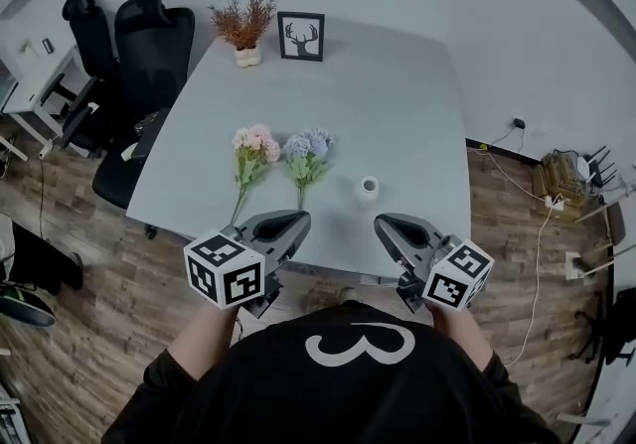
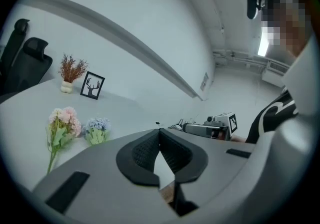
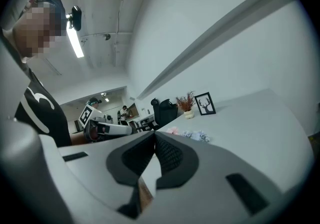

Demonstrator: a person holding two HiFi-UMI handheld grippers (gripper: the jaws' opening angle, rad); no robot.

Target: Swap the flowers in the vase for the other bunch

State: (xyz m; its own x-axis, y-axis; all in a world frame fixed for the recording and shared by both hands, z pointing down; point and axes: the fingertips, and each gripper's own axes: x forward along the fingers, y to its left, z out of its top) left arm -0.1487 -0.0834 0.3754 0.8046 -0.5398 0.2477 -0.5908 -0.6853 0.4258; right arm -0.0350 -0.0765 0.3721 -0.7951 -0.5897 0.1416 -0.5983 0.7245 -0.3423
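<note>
My left gripper and right gripper sit closed and empty, while the pink bunch and blue bunch, likely light and floppy, lie left of the vase, so I'd pinch their stems.

Vase too small for detail

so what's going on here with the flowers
A person at the near edge of the table holds a tool in each hand. The left tool and right tool are both shut and empty. The pink bunch and blue bunch lie side by side on the table; the small white vase to their right holds no flowers.
</note>
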